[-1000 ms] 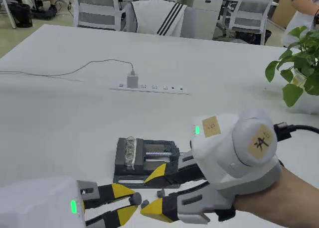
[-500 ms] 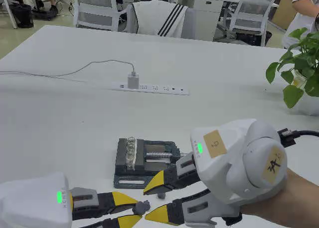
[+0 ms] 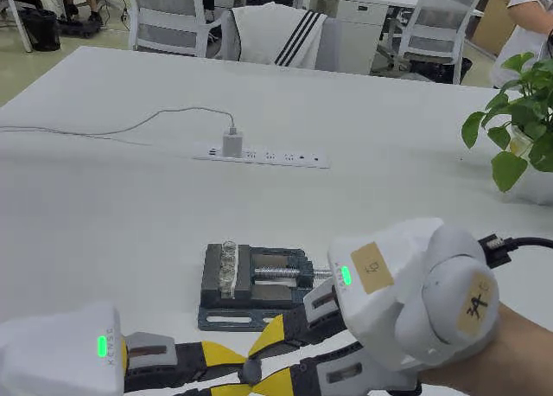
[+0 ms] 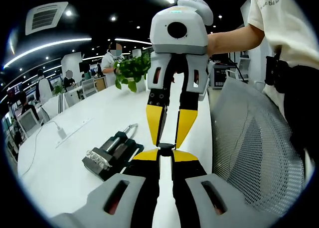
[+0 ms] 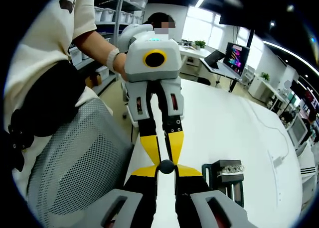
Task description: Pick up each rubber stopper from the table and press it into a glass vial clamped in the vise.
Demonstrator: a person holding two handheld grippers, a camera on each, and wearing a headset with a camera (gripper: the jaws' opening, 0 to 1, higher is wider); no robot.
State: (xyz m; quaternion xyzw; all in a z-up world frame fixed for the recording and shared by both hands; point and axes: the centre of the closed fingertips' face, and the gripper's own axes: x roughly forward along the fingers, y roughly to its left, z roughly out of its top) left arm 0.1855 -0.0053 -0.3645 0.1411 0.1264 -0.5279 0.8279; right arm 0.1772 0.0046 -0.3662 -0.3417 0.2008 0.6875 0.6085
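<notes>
A small dark rubber stopper (image 3: 251,371) hangs just above the table's near edge, between two grippers that meet tip to tip. My left gripper (image 3: 244,376) comes in from the lower left, shut on the stopper (image 4: 166,147). My right gripper (image 3: 258,369) reaches in from the right, and its yellow tips have also shut on the stopper (image 5: 166,166). The dark vise (image 3: 252,284) stands just beyond the grippers. A row of clear glass vials (image 3: 228,265) is clamped upright in its left jaws. The vise (image 4: 112,153) lies to the left in the left gripper view.
A white power strip (image 3: 261,155) with a plugged charger and a cable trailing left lies farther back on the white table (image 3: 112,206). A potted plant (image 3: 523,111) stands at the right edge. Chairs line the far side. A mesh chair (image 5: 75,168) is close behind the near edge.
My right gripper's jaws, wide apart a second ago, have come together around the stopper held by the left gripper. Both grippers dropped slightly lower in view.
</notes>
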